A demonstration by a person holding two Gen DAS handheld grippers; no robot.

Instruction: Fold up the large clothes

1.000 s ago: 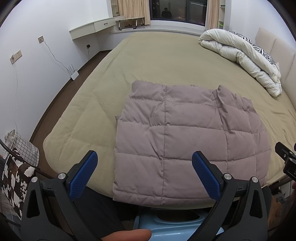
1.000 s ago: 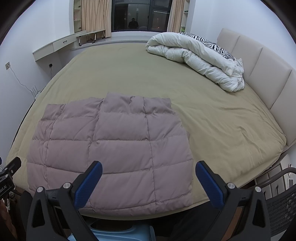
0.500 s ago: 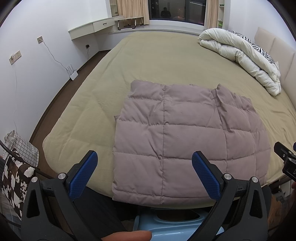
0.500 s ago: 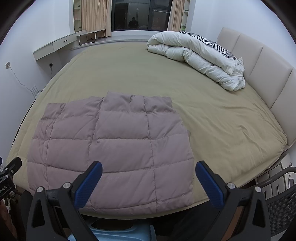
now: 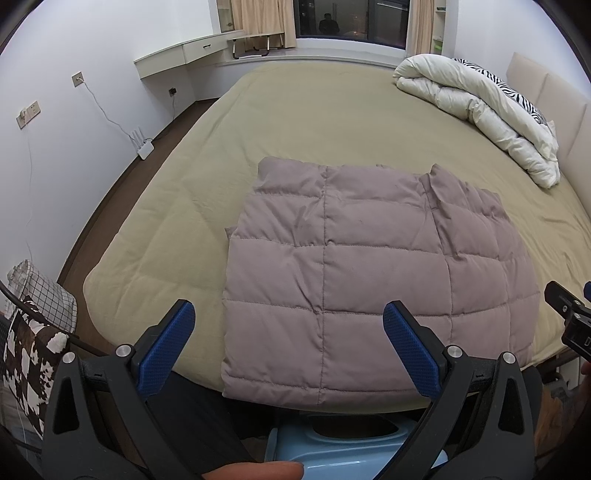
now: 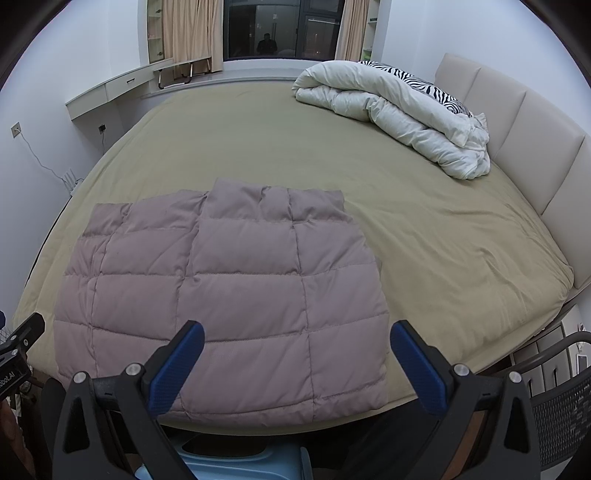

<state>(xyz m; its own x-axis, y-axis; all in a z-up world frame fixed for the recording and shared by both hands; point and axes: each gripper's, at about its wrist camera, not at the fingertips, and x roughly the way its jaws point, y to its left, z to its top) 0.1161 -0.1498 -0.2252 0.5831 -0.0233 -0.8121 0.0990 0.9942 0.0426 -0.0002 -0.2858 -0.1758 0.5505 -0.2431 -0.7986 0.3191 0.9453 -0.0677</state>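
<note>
Even, soft indoor light; shadows faint. The window [image 5: 351, 18] at twelve o'clock is dark and reflective. Focus sharp centrally; heavy fisheye bending and black vignetting at all corners.

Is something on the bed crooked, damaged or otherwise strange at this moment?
Nothing serious. The puffy jacket lies flat on the bed near its front edge, with its far edge a little uneven. The white duvet is bunched by the headboard. Both claws, left and right, are open and hold nothing.

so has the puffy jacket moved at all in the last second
No. The puffy jacket keeps its place against the near edge of the bed and the white duvet in both views.
</note>
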